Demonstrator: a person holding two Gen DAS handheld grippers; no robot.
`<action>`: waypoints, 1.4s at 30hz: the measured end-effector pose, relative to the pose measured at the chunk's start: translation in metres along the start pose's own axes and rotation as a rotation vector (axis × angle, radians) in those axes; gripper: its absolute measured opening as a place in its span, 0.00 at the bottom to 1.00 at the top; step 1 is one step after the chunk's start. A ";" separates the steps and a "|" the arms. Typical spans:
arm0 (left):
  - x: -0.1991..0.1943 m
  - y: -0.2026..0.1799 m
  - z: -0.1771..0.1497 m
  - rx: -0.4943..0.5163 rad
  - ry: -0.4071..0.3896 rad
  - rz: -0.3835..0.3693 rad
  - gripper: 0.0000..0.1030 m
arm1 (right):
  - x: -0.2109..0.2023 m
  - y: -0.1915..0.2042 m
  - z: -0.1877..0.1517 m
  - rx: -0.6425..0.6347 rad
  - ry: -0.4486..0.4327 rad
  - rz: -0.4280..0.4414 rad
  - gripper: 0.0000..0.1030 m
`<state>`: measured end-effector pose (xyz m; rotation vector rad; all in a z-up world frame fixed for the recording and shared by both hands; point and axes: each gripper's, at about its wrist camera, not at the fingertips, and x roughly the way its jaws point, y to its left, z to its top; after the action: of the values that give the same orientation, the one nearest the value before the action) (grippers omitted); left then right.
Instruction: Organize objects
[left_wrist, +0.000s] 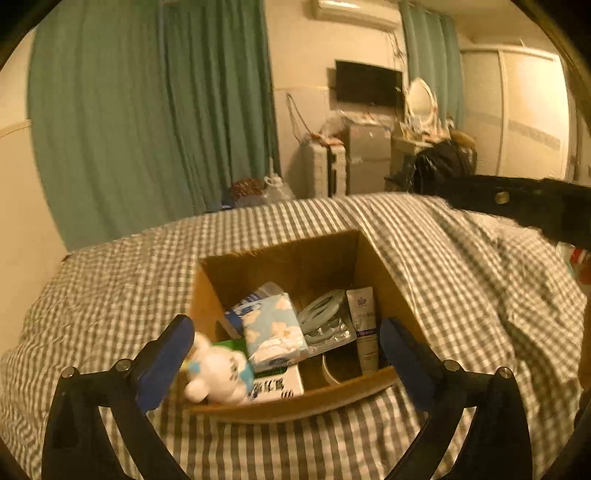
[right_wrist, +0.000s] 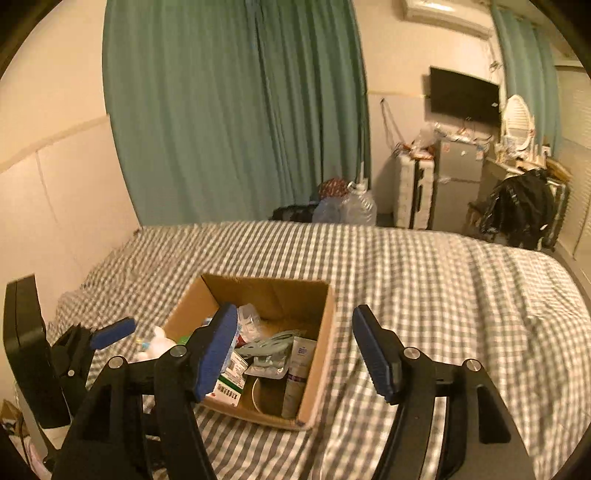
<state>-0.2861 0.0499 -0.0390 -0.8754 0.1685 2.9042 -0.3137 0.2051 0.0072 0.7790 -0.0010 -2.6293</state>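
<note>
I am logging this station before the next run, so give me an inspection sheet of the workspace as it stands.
Surface: bed with grey checked cover, rumpled at right.
Job's things: open cardboard box holding tissue pack, white tube, packaged green cable, printed boxes; white plush toy at its near left corner.
Clutter: nothing seen loose on the cover.
Grippers: left gripper open, over the box's near edge; right gripper open, empty.
Cables: wires on the far wall.
Surroundings: green curtains, wall television, small fridge, water jugs.
</note>
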 end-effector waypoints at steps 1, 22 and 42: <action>-0.008 0.000 -0.001 -0.005 -0.011 0.006 1.00 | -0.014 0.000 0.000 0.007 -0.016 -0.007 0.67; -0.187 0.063 0.000 -0.151 -0.294 0.181 1.00 | -0.195 0.033 -0.032 -0.087 -0.336 -0.145 1.00; -0.170 0.022 -0.061 -0.153 -0.295 0.196 1.00 | -0.134 0.031 -0.118 -0.067 -0.282 -0.139 1.00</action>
<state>-0.1148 0.0086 0.0061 -0.4600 0.0074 3.2203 -0.1378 0.2399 -0.0189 0.3943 0.0647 -2.8328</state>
